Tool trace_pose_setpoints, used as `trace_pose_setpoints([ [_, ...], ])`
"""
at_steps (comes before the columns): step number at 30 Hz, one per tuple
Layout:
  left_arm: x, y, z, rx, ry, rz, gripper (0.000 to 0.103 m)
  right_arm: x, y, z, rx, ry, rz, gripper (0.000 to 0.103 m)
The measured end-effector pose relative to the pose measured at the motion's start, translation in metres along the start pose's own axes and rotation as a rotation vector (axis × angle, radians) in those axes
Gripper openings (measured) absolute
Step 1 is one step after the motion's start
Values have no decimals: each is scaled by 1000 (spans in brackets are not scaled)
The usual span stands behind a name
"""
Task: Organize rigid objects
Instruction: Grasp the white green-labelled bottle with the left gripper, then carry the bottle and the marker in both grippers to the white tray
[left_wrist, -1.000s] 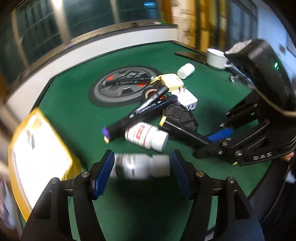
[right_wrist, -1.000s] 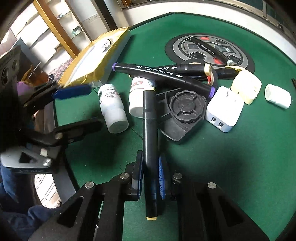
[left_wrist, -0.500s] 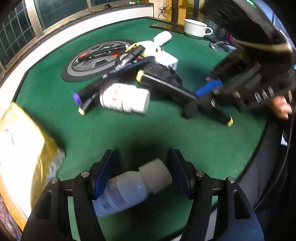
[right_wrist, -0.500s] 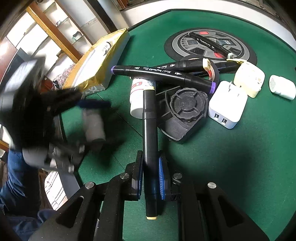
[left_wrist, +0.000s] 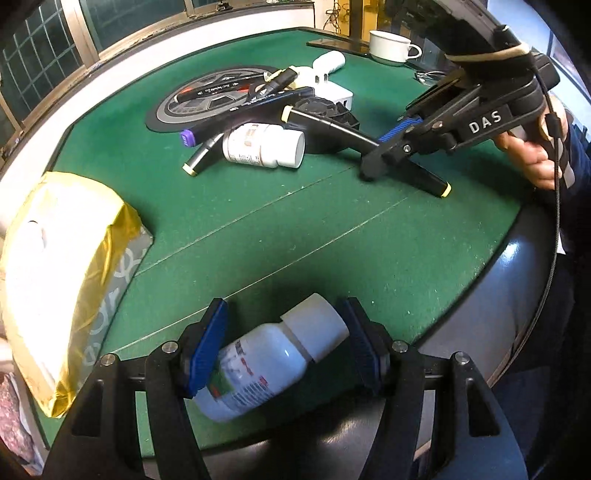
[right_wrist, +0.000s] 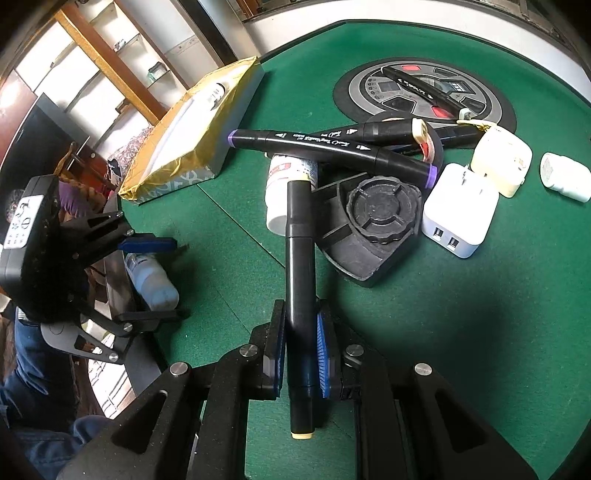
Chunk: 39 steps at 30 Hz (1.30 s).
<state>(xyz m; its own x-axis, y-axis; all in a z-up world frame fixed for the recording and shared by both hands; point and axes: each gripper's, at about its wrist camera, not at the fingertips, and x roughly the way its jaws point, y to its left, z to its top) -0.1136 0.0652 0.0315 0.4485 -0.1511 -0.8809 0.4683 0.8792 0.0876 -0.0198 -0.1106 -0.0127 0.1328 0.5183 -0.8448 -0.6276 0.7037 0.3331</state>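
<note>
- Gripping a white plastic bottle (left_wrist: 273, 360) in the left gripper (left_wrist: 286, 345), bottom centre of the left wrist view; blue pads clamped on it, long axis slanting, cap toward upper right.
- Hanging over the green felt table (left_wrist: 332, 229) edge, near the gold-wrapped box (left_wrist: 55, 280) at left.
- Pinching a smooth black marker (right_wrist: 300, 295) in the right gripper (right_wrist: 301, 354), bottom centre of the right wrist view; fingers together on the barrel, axis running up-frame, tip resting on the clutter pile.

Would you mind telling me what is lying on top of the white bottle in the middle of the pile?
Across the white bottle lies a purple-tipped marker, and the marker in the right tongs ends over it. Whether they touch is unclear.
</note>
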Motion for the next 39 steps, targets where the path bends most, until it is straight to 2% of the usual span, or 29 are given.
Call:
trace_pose_setpoints([
  [4,-11,5,-2,18,-3,-13,63,2,2,-1,-3,5,-4,13],
  [9,-10,6,-4,87,53,-11,63,3,3,-1,-9,6,-8,13],
  [13,-15,15,-5,85,31,-51,63,3,3,-1,-9,5,-6,13],
  [17,-13,23,-5,63,27,-23,63,4,3,-1,-9,4,-5,13],
  [22,-37,27,-9,122,23,-40,63,4,2,-1,-7,4,1,13],
  [28,-32,19,-11,234,104,15,63,4,2,-1,-11,3,0,13],
  [32,-15,8,-11,365,150,39,63,4,2,-1,-10,1,3,13],
  [35,3,-1,-15,453,214,82,63,4,2,-1,-10,1,3,13],
  [37,-1,0,-12,451,176,70,54,4,1,0,-9,1,4,13],
  [39,3,8,-9,377,181,57,47,4,2,0,-9,2,4,13],
])
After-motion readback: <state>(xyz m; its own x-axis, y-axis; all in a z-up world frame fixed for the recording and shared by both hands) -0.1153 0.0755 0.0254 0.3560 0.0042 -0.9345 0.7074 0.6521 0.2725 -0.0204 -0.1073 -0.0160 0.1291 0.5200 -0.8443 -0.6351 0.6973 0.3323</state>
